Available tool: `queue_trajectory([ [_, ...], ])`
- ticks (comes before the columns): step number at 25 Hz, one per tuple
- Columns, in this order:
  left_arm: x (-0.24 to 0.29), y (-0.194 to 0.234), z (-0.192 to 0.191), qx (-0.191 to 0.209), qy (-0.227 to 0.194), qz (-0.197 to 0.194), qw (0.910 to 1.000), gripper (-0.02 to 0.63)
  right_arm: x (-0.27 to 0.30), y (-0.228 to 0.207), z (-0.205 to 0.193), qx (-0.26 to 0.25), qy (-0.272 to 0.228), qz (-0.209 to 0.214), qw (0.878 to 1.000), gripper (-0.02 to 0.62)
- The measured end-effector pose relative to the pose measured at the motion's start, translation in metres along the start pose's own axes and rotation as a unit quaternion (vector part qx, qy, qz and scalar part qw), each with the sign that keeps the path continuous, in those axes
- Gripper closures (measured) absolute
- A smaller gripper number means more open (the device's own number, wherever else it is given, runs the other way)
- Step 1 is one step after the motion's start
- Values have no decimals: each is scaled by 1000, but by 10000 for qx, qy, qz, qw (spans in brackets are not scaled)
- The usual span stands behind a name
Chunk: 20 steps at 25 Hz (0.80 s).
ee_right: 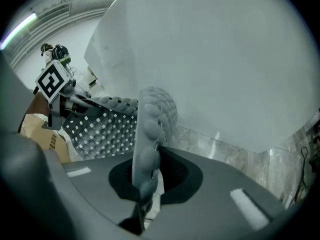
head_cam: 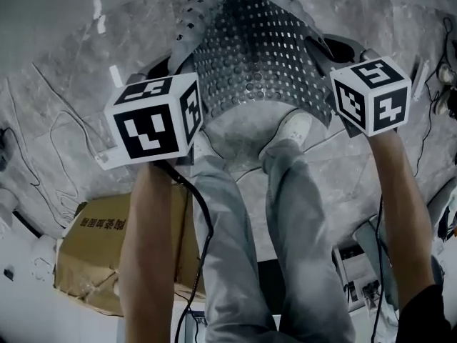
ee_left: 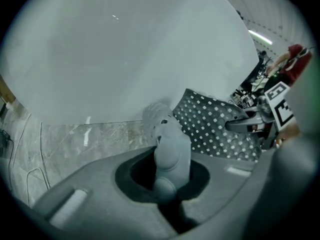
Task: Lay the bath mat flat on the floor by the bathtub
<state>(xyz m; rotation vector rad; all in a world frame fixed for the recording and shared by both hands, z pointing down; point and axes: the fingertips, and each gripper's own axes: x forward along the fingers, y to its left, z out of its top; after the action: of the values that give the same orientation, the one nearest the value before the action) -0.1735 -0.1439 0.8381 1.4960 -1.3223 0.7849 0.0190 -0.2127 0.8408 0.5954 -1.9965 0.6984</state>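
Gripped the bath mat (head_cam: 257, 56) by two corners of its near edge: left gripper (ee_left: 167, 184) clenched on one, right gripper (ee_right: 145, 184) clenched on the other, a fold of studded rubber pinched between each pair of jaws. Hung slack between the two over the marble floor (head_cam: 78, 70), perforated sheet sagging in the middle, one shoe (head_cam: 293, 128) showing just under that drooping edge. Faced the bathtub (ee_left: 125, 49), its white wall close ahead. Kept bare floor beneath and beyond the mat; hemmed in at the left by a cardboard box (head_cam: 93, 256) and loose cables (head_cam: 43, 141).
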Motion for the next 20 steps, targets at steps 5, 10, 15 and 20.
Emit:
queue_trajectory([
  [5, 18, 14, 0, 134, -17, 23, 9999, 584, 15, -4, -2, -120, 33, -55, 9999, 572],
  [10, 31, 19, -2, 238, 6, 40, 9997, 584, 25, -11, -9, -101, 64, -134, 9998, 572],
  [15, 36, 25, -9, 222, 7, 114, 9997, 584, 33, -17, -17, -191, 122, -185, 9996, 572],
  [20, 47, 37, -21, 252, 111, 183, 9995, 584, 40, -28, -30, -211, 229, -268, 9992, 572],
])
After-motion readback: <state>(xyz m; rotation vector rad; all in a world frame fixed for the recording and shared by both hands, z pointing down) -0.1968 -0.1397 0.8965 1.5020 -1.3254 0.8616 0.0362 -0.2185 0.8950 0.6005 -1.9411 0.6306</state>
